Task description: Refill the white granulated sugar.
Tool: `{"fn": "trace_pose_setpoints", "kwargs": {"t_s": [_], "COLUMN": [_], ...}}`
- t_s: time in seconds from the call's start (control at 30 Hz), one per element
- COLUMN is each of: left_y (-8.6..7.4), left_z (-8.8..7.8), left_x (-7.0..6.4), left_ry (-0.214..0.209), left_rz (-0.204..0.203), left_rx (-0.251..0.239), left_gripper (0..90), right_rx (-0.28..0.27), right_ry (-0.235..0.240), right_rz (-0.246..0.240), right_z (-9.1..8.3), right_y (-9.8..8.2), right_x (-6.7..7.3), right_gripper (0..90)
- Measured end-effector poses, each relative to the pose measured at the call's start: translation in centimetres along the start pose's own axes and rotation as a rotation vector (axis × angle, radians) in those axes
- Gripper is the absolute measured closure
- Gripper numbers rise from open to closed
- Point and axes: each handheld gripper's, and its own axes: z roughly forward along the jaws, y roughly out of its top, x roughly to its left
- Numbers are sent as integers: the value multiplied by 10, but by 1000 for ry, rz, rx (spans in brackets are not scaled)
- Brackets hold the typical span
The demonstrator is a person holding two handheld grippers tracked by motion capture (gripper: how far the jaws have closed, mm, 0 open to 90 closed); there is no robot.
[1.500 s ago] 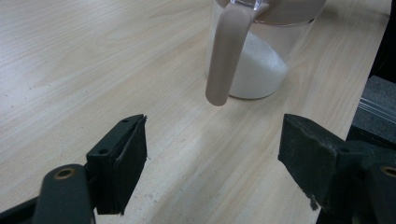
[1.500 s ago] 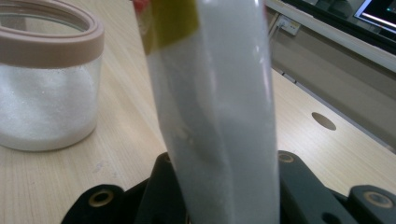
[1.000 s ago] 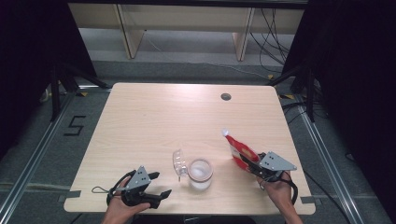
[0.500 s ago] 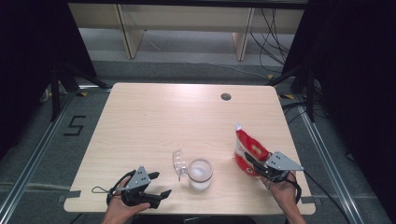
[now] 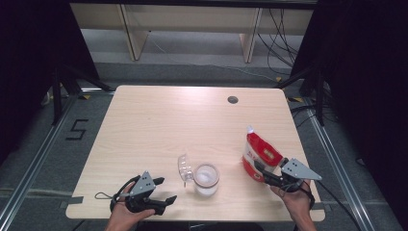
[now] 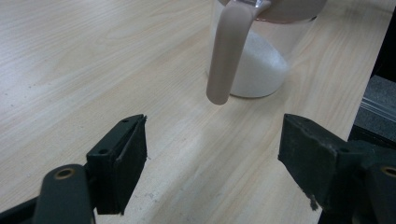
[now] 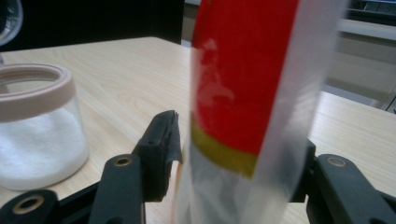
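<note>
We stood the red pouch (image 5: pixel 259 155) upright between our right tongs (image 5: pixel 260 169), whose jaws had just been opening, while our left tongs (image 5: pixel 166 201) gaped empty.

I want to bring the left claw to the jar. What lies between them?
Bare tabletop, in the left gripper view: the open left claw faces the jar, whose hanging spoon handle dangles in front.

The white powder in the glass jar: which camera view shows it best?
The left gripper view: the white powder sits close, heaped against the clear wall of the jar. The right gripper view shows it at the left edge. The high view shows it small, from above.
</note>
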Motion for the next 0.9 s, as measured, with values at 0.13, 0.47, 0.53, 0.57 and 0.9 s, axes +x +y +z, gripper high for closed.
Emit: {"fn": "trace_pose_setpoints", "kwargs": {"t_s": [0.13, 0.47, 0.53, 0.57, 0.9], "left_y": [0, 2, 2, 2, 4], "left_z": [0, 1, 1, 0, 2], "left_x": [0, 1, 0, 1, 1], "left_ry": [1, 3, 1, 1, -1], "left_rz": [-2, -10, -15, -13, -18], "left_rx": [-11, -9, -15, -14, -4], "left_gripper": [231, 231, 231, 231, 231], "right_rx": [3, 36, 39, 48, 63], "right_ry": [-33, -62, -63, -61, -91], "right_rz": [31, 78, 97, 106, 88], "right_z": [-9, -23, -25, -26, -37], "right_y": [0, -2, -2, -2, -5], "right_x": [4, 12, 12, 12, 11], "right_gripper": [384, 326, 306, 302, 257]}}
